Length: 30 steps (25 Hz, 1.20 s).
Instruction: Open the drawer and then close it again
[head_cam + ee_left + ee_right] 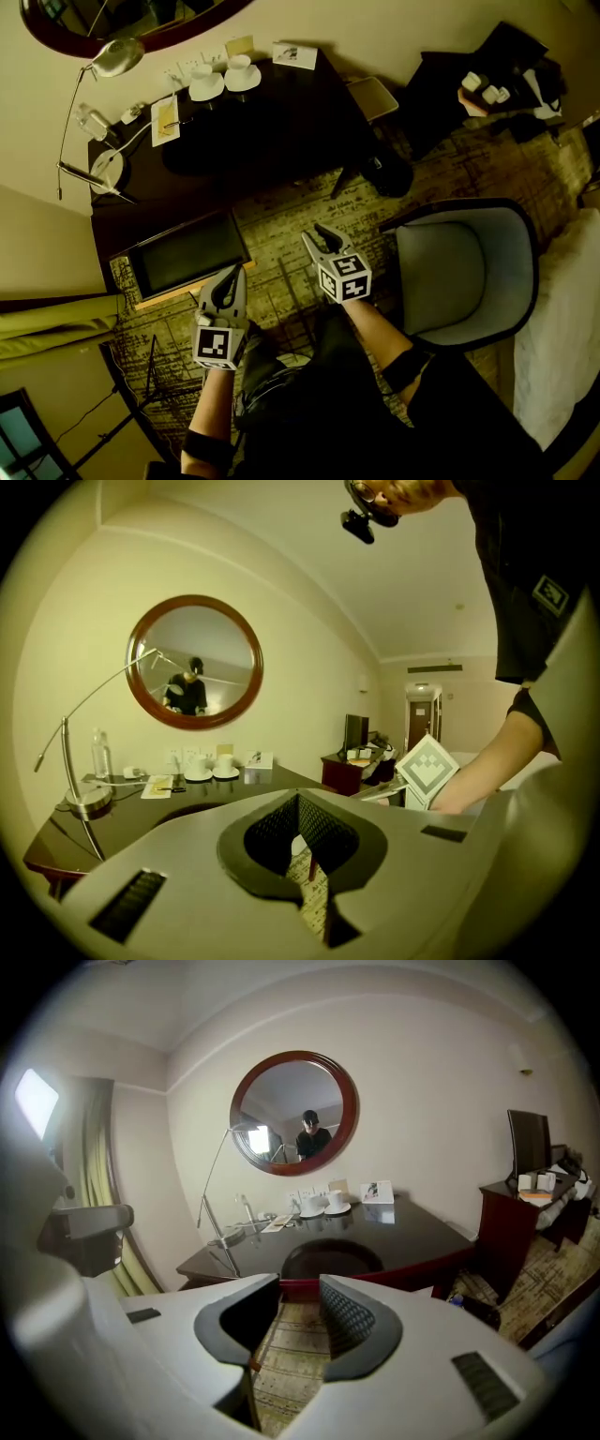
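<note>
Left claw (pixel 233 274) pressed together, right claw (pixel 318 235) spread and empty; grey armchair (pixel 450 272) in head view alone.

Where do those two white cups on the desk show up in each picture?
Head view: white cups, upper left, on the dark desk.
Left gripper view: cups left of centre, below the round mirror.
Right gripper view: cups at centre, below the mirror.
Shared landmark: the round mirror, at head view's top edge.
</note>
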{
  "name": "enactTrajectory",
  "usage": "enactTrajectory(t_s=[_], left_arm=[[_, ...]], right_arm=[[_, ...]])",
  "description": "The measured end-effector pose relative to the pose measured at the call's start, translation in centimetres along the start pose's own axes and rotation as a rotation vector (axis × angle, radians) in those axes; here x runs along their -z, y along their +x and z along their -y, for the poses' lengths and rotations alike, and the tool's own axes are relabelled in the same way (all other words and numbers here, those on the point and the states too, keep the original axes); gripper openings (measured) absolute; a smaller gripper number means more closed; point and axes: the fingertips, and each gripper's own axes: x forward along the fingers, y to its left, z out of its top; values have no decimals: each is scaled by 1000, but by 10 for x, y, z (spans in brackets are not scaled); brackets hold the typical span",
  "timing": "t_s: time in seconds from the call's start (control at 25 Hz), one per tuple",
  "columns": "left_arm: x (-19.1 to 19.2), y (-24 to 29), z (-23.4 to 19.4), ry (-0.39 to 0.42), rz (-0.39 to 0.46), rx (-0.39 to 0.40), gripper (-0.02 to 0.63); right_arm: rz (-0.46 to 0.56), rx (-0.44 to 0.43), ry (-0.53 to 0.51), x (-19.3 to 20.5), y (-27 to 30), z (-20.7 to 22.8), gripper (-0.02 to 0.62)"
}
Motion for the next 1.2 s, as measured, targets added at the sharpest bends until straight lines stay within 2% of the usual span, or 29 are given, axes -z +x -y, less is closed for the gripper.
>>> enactTrajectory(t_s=[0.12,0.32,0.44,0.84,1.2], left_arm=[[5,27,21,0,-8,7,0],[19,74,36,53,-44,0,0],[28,99,34,52,-48,-25,0],[74,163,26,53,-67,-34,0],[101,195,15,53,-77,-32,0]], right_arm=[[-28,0,68,17,16,37,178],[-38,-9,273,46,52,89,179],[-34,-33,388,61,76,107,176],[76,-98,767,97,167,158,175],[33,-112,905,128,232,175,170]])
